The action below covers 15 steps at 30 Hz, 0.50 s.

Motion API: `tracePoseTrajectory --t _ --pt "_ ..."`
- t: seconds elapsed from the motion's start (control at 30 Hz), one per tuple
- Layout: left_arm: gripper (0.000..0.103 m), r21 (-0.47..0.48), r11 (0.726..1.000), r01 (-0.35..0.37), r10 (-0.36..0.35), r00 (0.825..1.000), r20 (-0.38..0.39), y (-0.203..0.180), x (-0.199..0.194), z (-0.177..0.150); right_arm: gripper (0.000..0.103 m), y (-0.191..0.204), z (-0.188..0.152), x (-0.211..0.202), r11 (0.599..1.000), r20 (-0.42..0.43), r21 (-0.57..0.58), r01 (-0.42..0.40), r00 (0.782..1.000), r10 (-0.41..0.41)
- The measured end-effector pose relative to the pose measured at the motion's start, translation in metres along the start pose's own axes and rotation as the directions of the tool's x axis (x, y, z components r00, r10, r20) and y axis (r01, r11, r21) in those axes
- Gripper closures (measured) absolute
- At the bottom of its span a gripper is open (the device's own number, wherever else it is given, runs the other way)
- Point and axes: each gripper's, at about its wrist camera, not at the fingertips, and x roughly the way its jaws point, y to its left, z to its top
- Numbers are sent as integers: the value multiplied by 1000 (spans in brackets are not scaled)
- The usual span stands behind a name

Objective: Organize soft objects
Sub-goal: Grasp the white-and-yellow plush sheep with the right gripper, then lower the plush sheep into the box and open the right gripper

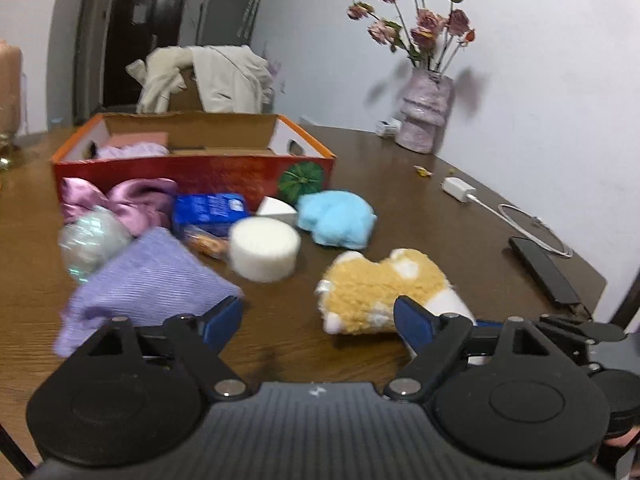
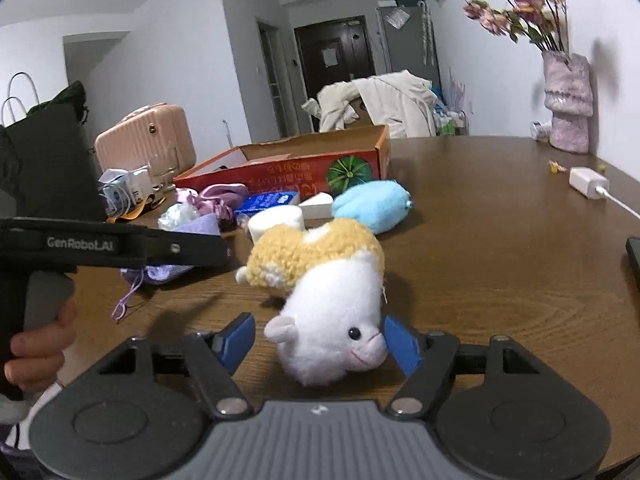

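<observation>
Plush alpaca toy [image 2: 320, 280] lying on the wooden table [image 2: 500, 272], between the right gripper's [image 2: 318, 340] spread fingers.

Left gripper [image 1: 318, 318] gapes empty beside a purple knit pouch [image 1: 148, 280]; blue plush [image 1: 336, 218], sponge [image 1: 264, 248] and red cardboard box [image 1: 192, 168] lie beyond.

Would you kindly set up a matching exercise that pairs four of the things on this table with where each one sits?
Things:
1. yellow and white plush toy
2. fluffy light blue plush
3. white round foam sponge
4. white power adapter

Places:
A. just in front of the red cardboard box, by its printed green pumpkin
B. between the open fingers of the right gripper
C. off to the side, toward the vase of dried flowers
D. beside the lilac ribbed cloth

Pairs: 1-B, 2-A, 3-D, 4-C
</observation>
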Motion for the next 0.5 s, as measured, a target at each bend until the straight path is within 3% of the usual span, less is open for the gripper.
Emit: tracePoseTrajectory --t 0.13,0.2,0.23,0.33,0.5 --pt "20 8 1000 26 -26 1000 -11 -3 19 -1 32 2 4 9 1000 5 10 29 1000 -29" --pt "27 -5 999 43 -43 999 -31 -3 32 2 36 -2 5 17 998 -7 34 47 999 -47" --pt "37 -6 998 57 -58 997 -42 -3 39 3 44 -4 6 22 998 -25 48 45 999 -44" --pt "58 -45 993 110 -114 990 -85 -1 47 5 52 -6 8 26 997 -41 72 27 999 -24" --pt "60 -38 993 115 -116 993 -24 3 26 31 53 -6 34 17 996 16 86 -34 999 33"
